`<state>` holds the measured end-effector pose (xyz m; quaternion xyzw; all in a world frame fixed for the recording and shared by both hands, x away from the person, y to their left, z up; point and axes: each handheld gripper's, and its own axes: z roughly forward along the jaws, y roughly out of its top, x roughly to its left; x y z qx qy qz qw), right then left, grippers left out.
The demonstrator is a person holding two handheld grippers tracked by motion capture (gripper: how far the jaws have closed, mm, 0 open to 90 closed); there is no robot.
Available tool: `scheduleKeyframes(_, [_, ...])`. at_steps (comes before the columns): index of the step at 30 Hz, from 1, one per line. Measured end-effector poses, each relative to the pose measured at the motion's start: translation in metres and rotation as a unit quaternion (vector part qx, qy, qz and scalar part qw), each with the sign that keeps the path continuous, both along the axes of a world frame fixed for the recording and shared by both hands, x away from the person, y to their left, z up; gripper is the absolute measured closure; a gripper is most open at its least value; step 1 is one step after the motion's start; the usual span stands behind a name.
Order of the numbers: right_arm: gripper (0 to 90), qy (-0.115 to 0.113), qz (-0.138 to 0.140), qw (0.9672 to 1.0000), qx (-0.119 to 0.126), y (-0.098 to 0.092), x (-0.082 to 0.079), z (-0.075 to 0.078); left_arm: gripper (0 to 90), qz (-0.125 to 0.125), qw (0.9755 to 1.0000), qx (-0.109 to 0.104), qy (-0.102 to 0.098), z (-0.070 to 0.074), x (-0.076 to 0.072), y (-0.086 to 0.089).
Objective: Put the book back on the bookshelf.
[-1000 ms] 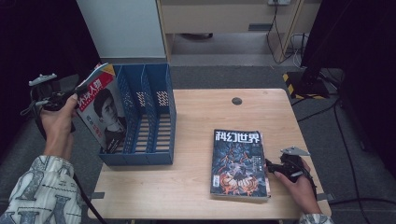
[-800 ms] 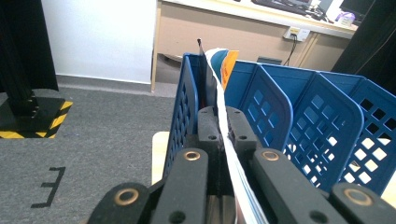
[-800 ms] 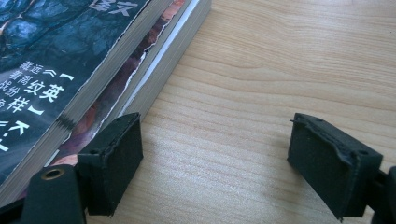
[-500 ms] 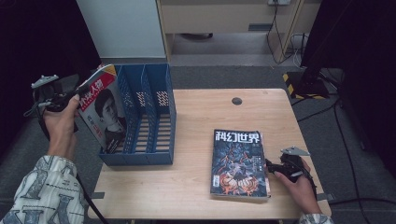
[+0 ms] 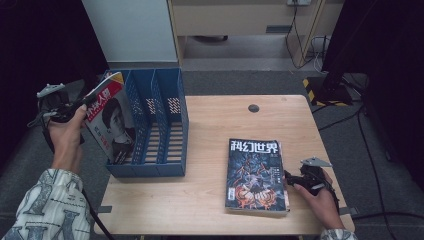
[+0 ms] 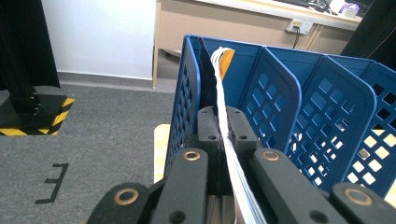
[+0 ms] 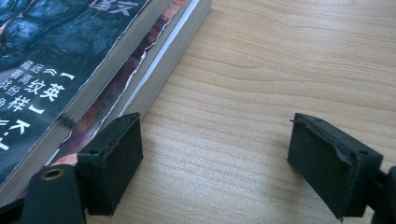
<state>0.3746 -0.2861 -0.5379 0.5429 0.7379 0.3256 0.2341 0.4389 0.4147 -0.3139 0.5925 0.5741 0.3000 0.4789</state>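
So the left tool (image 6: 223, 122) has its jaws clamped tight on the top edge of a magazine (image 5: 111, 120), you can see the white page edges squeezed between the black pads in the left gripper view. From the high view that magazine has a red cover with a portrait on it, it's tilted over to the left and its lower end sits down in the leftmost slot of the blue file rack (image 5: 165, 125). The rack has three slots, perforated dividers, and it stands on the left end of the table (image 5: 210, 195), right at the edge. The left hand (image 5: 67, 135) holding that tool is out past the table's left side, over the grey carpet.

The right tool (image 7: 215, 163) is spread wide with nothing between the pads, just bare wood under the gap. Its one jaw is right up against the side of the magazine stack (image 5: 256, 175), I can't tell if it's actually touching. That stack lies flat on the right half of the table, dark sci-fi cover with white Chinese lettering on top, and in the right gripper view there's another one underneath with a ragged cover edge. The right hand (image 5: 317, 192) rests on the table just beside the stack.

There's a little round dark thing (image 5: 253, 108) near the far edge of the table, well apart from everything else.
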Motion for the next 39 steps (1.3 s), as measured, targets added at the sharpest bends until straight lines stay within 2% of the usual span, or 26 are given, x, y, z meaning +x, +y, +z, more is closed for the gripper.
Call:
scheduleKeyframes(11, [18.0, 0.000, 0.000, 1.0000, 0.000, 0.000, 0.000, 0.000, 86.0, 0.002, 0.9999, -0.005, 0.009, -0.006, -0.002, 0.005])
scheduleKeyframes(28, [17.9, 0.000, 0.000, 1.0000, 0.000, 0.000, 0.000, 0.000, 85.1, -0.001, 0.9997, 0.012, 0.023, -0.011, -0.004, 0.003])
scheduleKeyframes(31, [18.0, 0.000, 0.000, 1.0000, 0.000, 0.000, 0.000, 0.000, 84.9, -0.001, 0.9995, 0.020, 0.024, -0.011, -0.004, 0.001])
scheduleKeyframes(39, [17.9, 0.000, 0.000, 1.0000, 0.000, 0.000, 0.000, 0.000, 81.8, -0.004, 0.9996, 0.016, 0.024, -0.011, -0.006, 0.000])
